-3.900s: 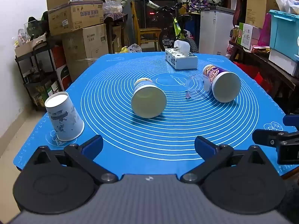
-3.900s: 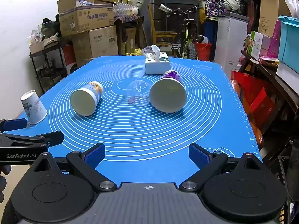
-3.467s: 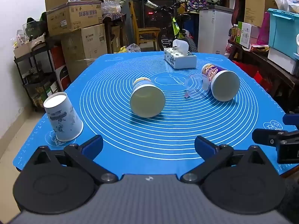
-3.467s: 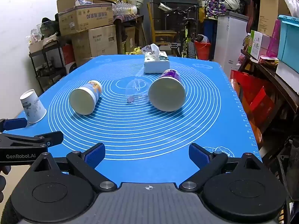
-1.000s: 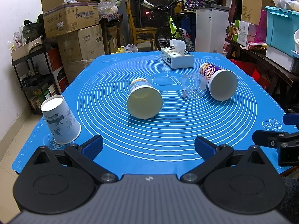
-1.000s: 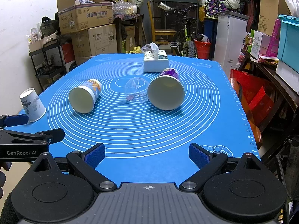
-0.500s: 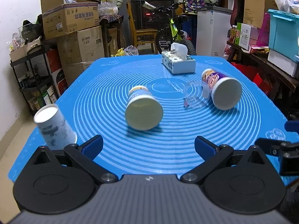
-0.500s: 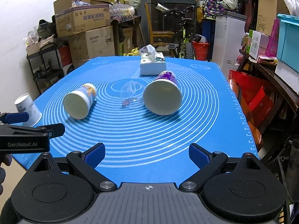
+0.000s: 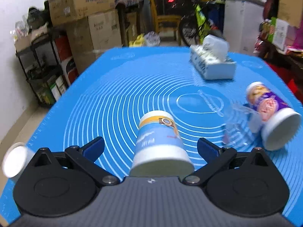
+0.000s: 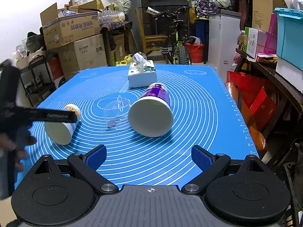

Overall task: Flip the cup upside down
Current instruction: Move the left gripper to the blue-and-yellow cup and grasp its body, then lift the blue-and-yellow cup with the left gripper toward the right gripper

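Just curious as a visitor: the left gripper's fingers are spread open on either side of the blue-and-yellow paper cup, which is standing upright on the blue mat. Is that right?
Not quite. The blue-and-yellow paper cup is lying on its side on the blue mat, not upright; the left wrist view shows it. The left gripper does have its fingers spread open on either side of it.

Cardboard box (image 10: 70, 27), far ahead-left of my right gripper: Chinese print, illegible to me.
My left gripper's arm (image 10: 56, 116): lettering blurred.
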A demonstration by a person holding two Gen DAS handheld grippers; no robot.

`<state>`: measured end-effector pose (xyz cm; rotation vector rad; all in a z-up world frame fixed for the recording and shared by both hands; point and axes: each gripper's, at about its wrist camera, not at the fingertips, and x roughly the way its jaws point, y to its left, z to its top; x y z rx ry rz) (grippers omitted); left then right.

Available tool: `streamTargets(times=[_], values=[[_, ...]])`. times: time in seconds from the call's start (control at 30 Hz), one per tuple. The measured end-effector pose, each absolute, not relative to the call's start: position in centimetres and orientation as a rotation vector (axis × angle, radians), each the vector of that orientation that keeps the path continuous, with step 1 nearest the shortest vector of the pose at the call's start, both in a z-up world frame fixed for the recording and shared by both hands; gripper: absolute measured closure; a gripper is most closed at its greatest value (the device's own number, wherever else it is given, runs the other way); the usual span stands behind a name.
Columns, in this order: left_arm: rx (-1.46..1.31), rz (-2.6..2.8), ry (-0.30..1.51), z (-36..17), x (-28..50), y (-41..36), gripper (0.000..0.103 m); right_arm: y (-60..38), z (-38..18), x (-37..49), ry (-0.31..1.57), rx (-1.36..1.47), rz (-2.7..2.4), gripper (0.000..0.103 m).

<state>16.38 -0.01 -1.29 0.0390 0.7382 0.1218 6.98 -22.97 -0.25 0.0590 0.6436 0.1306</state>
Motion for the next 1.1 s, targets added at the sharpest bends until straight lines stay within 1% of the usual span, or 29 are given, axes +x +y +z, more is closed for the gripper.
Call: streamTargets(times=[0.17,0.27,0.3,0.43,0.6,0.77,0.9,1.1], values=[[0.037,0.121,0.802,-2.3,17.9,0.3,0.002,-23.6,-0.7,7.5,0.656,0.072,0.119,0.007],[0.057,0.099,0.848,-2.8,18.1,0.2,0.032,-23.7,-0.9,7.5,0.661,0.078,0.113,0.007],[0.037,0.072,0.869,-2.9,18.0,0.4,0.038,-23.8,-0.9,7.5,0.662,0.077,0.112,0.007],[0.062,0.071,0.862,-2.4,17.1,0.2,0.040,-23.8,-0.9,7.5,0.660,0.074,0.113,0.007],[0.023,-0.003,0.834,-0.2,13.8,-0.3,0.040,-24.0,-0.6,6.8,0.651,0.068,0.109,0.007],[0.057,-0.091,0.778,1.8,9.5,-3.5,0.040,-24.5,-0.3,5.7,0.650,0.065,0.091,0.007],[0.057,-0.135,0.785,1.3,7.5,-6.1,0.040,-25.2,-0.4,4.8,0.657,0.063,0.074,0.007],[0.076,-0.142,0.821,-0.7,6.6,-8.4,0.040,-26.2,-0.9,4.3,0.679,0.055,0.050,0.007]])
